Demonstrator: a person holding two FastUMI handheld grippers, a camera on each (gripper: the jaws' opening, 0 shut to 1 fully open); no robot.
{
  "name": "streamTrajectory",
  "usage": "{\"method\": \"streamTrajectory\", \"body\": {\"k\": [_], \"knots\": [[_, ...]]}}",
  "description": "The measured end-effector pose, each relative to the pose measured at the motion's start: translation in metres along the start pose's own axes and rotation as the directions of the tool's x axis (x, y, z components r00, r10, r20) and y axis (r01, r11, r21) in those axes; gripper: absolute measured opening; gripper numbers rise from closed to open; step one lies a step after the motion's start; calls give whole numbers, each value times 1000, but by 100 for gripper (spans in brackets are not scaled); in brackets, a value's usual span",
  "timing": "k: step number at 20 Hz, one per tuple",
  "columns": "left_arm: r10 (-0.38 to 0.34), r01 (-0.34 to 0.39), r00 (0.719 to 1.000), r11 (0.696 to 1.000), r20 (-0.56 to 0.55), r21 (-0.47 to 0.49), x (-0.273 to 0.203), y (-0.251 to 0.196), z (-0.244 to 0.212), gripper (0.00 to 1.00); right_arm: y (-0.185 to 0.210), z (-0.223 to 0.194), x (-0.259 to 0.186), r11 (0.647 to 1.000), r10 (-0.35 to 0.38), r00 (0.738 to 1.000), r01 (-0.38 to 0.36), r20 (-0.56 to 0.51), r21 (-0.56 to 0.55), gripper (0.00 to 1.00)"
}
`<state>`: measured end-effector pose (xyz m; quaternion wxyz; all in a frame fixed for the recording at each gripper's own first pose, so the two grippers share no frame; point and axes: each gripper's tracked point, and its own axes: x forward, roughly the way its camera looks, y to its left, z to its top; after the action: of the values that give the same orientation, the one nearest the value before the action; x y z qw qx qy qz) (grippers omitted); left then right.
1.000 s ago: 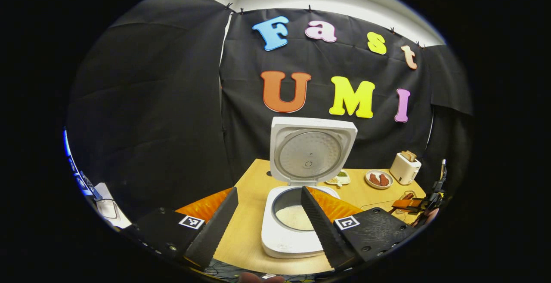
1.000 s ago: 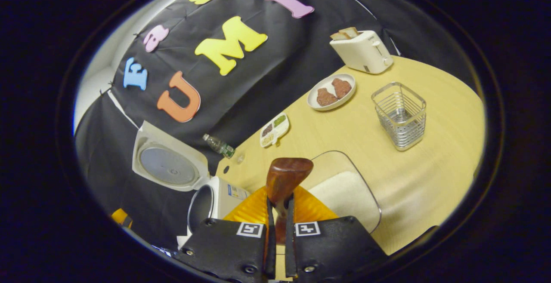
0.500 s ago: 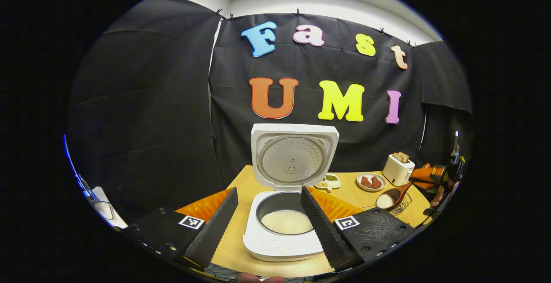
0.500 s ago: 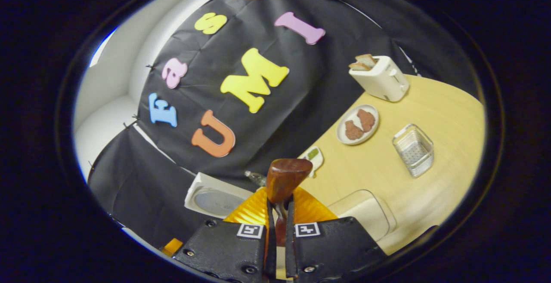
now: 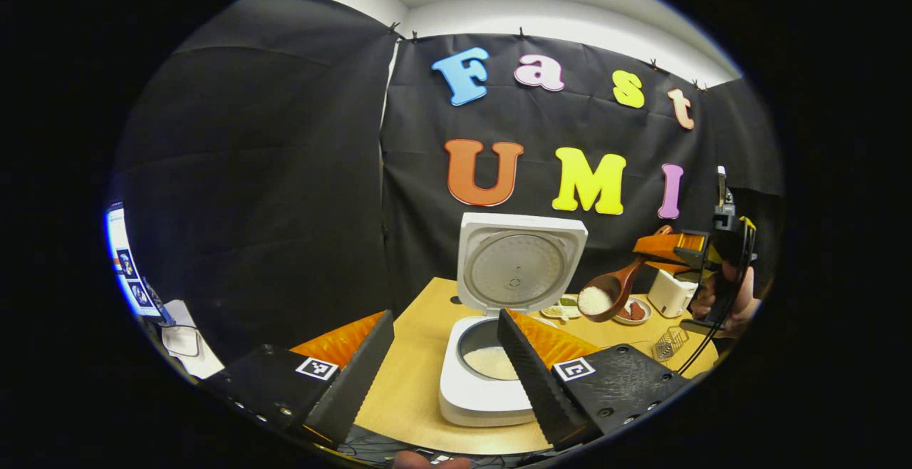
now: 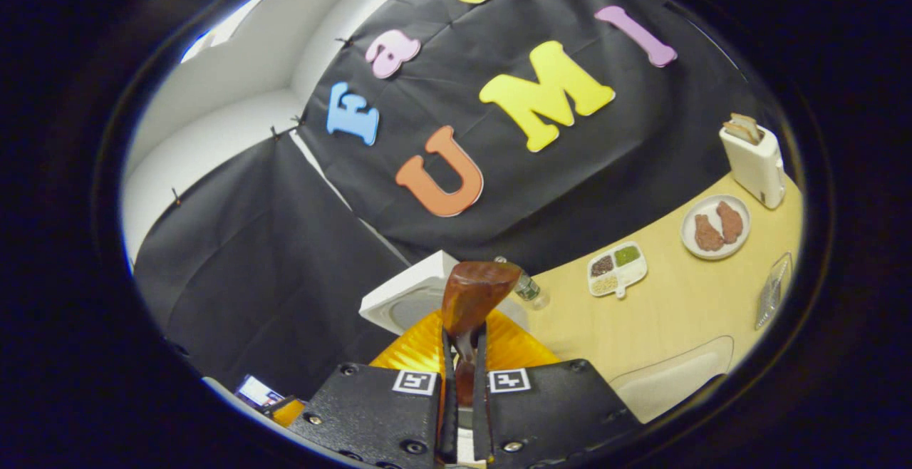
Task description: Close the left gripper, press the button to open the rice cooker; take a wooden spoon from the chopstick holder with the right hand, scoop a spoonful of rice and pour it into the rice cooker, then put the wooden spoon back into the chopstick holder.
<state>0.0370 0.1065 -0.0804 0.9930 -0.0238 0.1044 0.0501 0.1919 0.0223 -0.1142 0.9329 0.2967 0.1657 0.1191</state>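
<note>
White cooker point(image 5: 491, 376) stands open on the table point(image 5: 417, 376), lid point(image 5: 520, 262) upright behind a pot point(image 5: 491, 358) already holding rice. Left gripper point(image 5: 445, 369), low and near, has its fingers spread wide on either side of the cooker and holds nothing. Farther right, the spoon point(image 5: 613, 291) hangs in the air, above and to the right of the pot, its bowl heaped with rice and facing up. Its long axis slopes from the bowl, low and toward the cooker, up to the handle in the right gripper point(image 5: 677, 244). In the right gripper view, that gripper's point(image 6: 463, 390) fingers are pressed close on the handle, the bowl's back point(image 6: 474, 294) pointing forward past them. Step in hand, by judgement: carrying the spoonful to the cooker. The next move calls for bringing the bowl level over the pot before tipping, lest rice spill on the rim.
</note>
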Motion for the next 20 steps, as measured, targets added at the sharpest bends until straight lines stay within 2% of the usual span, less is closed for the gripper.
{"method": "streamTrajectory", "body": {"k": [3, 5, 10, 12, 14, 20], "knots": [[57, -57, 998, 998, 5, -37, -11, 25, -3, 94, 12, -32, 34, 991, -16, 996, 4, -87, -137, 13], [87, -87, 996, 995, -1, -50, -16, 37, -10, 94, 16, -49, 49, 969, -43, 992, 12, -121, -248, 13], [122, -122, 992, 990, -1, -77, -15, 58, -15, 94, 29, -71, 64, 875, -77, 986, -4, -147, -485, 13], [122, -121, 993, 989, 2, -82, -14, 58, -13, 94, 39, -70, 62, 822, -73, 988, -19, -139, -569, 13], [118, -117, 993, 989, 10, -96, -10, 60, -12, 95, 53, -69, 59, 755, -52, 990, -47, -131, -654, 13], [98, -95, 995, 990, 27, -101, -3, 53, -9, 95, 83, -77, 55, 520, -11, 994, -85, -106, -850, 13]]}}
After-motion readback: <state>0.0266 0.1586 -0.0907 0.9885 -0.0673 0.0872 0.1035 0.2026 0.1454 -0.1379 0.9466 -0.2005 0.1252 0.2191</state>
